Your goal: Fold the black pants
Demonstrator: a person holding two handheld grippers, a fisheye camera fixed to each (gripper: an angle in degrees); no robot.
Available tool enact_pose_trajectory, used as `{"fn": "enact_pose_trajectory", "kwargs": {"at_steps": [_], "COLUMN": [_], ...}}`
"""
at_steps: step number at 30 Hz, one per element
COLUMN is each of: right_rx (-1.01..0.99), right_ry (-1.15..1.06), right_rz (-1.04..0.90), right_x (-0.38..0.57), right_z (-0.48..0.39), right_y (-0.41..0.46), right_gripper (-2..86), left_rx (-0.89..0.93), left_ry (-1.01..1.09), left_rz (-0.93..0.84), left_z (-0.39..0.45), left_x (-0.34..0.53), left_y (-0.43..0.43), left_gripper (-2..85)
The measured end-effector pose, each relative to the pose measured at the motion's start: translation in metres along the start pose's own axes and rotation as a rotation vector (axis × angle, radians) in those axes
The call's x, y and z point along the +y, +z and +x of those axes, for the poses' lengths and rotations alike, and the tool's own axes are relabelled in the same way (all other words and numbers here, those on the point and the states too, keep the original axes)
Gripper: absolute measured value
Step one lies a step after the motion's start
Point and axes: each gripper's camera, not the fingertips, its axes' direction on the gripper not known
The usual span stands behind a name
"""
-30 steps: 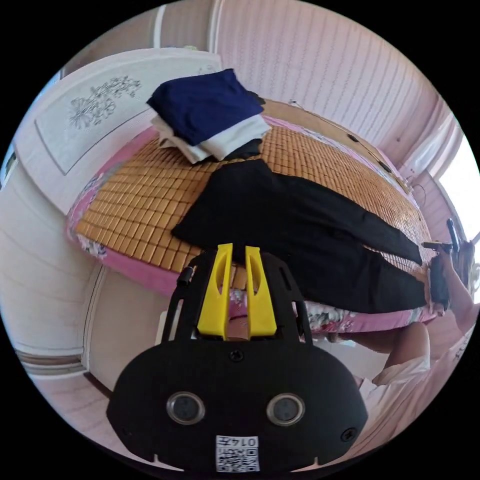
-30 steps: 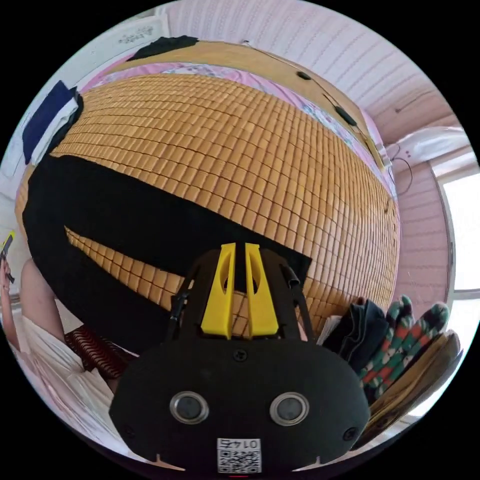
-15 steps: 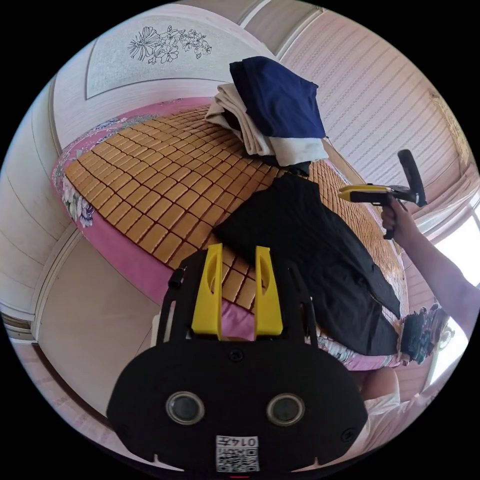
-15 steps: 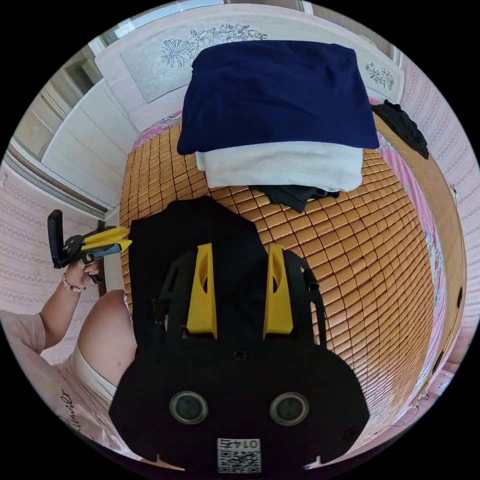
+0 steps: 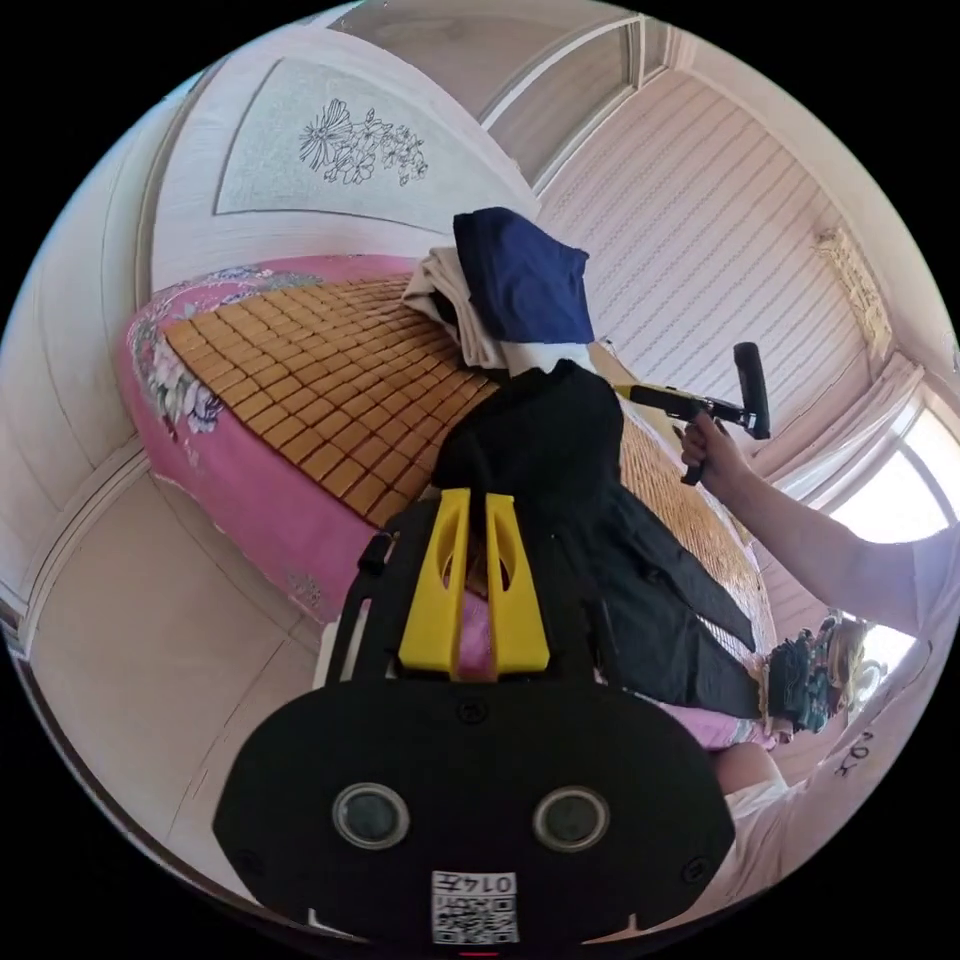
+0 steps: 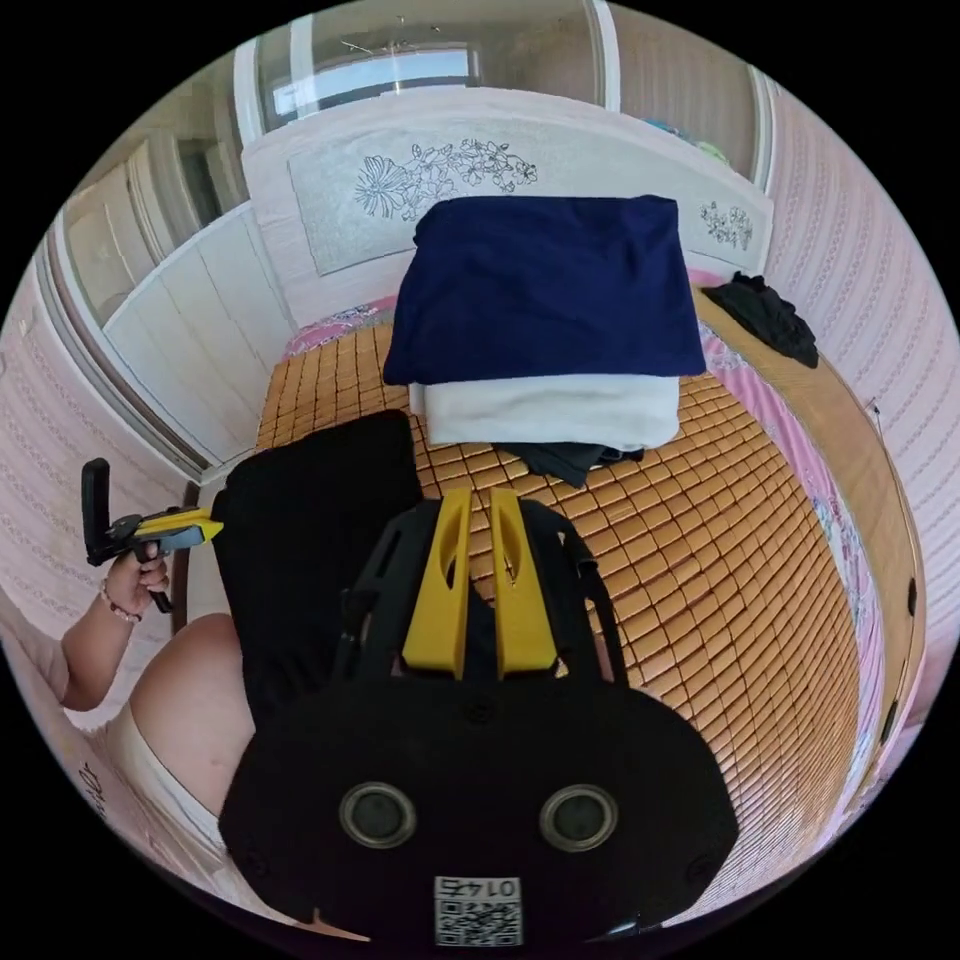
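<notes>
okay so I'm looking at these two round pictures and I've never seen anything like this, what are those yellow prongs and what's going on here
Each picture comes from a fisheye camera riding on a hand-held tool. The yellow prongs are that tool's two jaws: the left gripper in one view, the right gripper in the other. A person's hand holds each tool by its handle.

On the woven bamboo mat lie the black pants, beside a folded stack topped by a navy blue garment.

Both pairs of jaws are nearly together. Whether they pinch any cloth I cannot tell.
</notes>
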Motion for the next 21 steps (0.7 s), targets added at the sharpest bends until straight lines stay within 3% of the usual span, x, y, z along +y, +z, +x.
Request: {"fn": "enact_pose_trajectory", "kwargs": {"at_steps": [3, 10, 15, 21], "right_rx": [-0.152, 0.137, 0.233, 0.327], "right_ry": [0.062, 0.034, 0.289, 0.774], "right_rz": [-0.078, 0.023, -0.039, -0.214], "right_x": [0.015, 0.141, 0.284, 0.476], "right_z": [0.009, -0.015, 0.003, 0.027], "right_y": [0.007, -0.071, -0.129, -0.201], "right_gripper": [6.2, -0.1, -0.6, 5.6], "left_rx": [-0.104, -0.100, -0.090, -0.102], "left_ry": [-0.078, -0.134, -0.126, -0.077], "left_rz": [-0.096, -0.065, -0.138, -0.201], "left_z": [-0.030, -0.050, -0.051, -0.047], "left_x": [0.009, 0.006, -0.004, -0.012], "left_y": [0.014, -0.003, 0.018, 0.027], "left_gripper": [4.3, 5.9, 9.7, 3.7]}}
